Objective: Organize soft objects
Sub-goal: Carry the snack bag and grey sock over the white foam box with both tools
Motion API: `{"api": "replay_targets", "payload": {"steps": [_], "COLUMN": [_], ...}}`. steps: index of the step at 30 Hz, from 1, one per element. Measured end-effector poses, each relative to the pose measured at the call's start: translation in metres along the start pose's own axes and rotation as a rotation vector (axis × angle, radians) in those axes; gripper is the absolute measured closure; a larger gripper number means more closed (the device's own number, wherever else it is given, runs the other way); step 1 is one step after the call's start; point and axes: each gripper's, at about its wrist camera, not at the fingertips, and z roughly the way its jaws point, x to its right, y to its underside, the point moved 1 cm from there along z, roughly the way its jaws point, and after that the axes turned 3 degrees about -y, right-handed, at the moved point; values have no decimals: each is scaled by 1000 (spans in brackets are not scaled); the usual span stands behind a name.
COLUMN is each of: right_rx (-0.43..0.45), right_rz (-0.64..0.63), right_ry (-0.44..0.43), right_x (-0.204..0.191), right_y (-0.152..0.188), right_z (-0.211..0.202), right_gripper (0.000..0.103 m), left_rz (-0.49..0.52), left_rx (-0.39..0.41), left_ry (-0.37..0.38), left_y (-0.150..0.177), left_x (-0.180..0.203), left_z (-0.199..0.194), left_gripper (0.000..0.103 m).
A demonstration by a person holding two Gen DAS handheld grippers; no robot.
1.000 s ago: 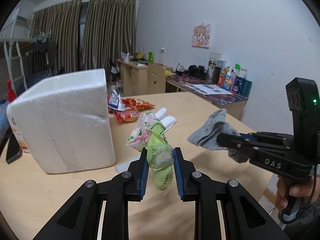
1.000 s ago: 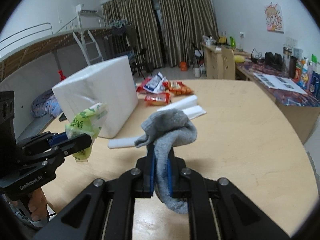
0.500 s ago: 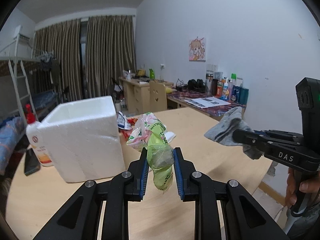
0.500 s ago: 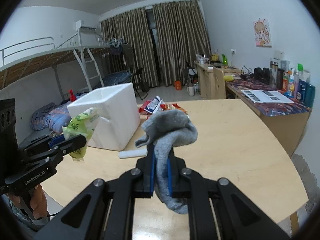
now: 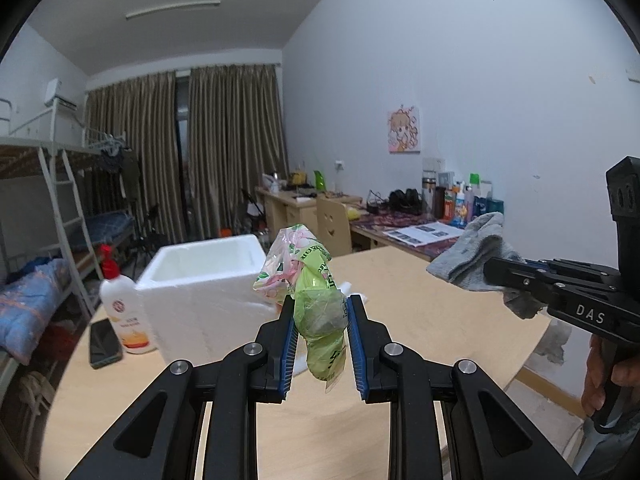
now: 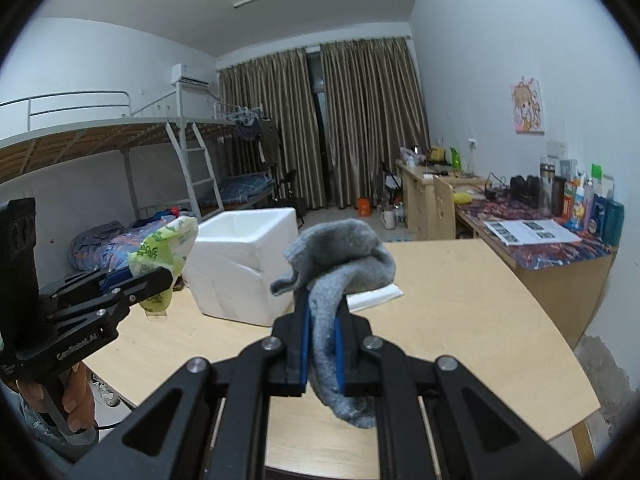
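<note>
Broadly, a pale wooden table [image 5: 440, 312] fills the lower half of both views, with a white foam box [image 5: 204, 280] standing open-topped on it, left of centre. Only the left wrist view shows what sits beside the box's left wall: a white lotion bottle [image 5: 122, 308] with a red pump, and a dark phone [image 5: 104, 343] lying flat in front of it. Only the right wrist view shows a white flat piece [image 6: 374, 295] on the table behind the sock, probably foam, partly hidden.

Left gripper [image 5: 320, 336] is clamped on a crumpled green-and-pink plastic bag [image 5: 316, 292]; bag sticks up above the blue pads and hangs below them, held in the air over the table near the box. The right wrist view shows the same gripper [image 6: 158, 278] from the side, a hand on its handle.

Right gripper [image 6: 322, 344] is clenched tight on a grey sock [image 6: 340, 272]; the sock bunches over the tips and dangles below, clear of the table. In the left wrist view it [image 5: 490, 270] appears at right, sock [image 5: 472, 254] drooping off the tip, well apart from the bag.
</note>
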Motion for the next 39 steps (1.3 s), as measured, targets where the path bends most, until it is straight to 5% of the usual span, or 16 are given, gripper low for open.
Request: {"api": "replay_targets", "payload": {"steps": [14,31,39], "right_rx": [61,54,35], "right_rz": [-44,-118,-137], "right_ry": [-46,-209,-245], "right_x": [-19,-61,-70], "right_y": [-4,-12,-14], "right_z": [-14,24,37], "right_gripper": [90,90,90], "left_rz": [-22,-54,-61], "left_rx": [44,40,19], "left_ry": [-88,-223,-211], "left_y": [-4,2,2], "left_x": [-21,-65,-70], "left_z": [-27,-42,-35], "left_gripper": [78,78,78]}}
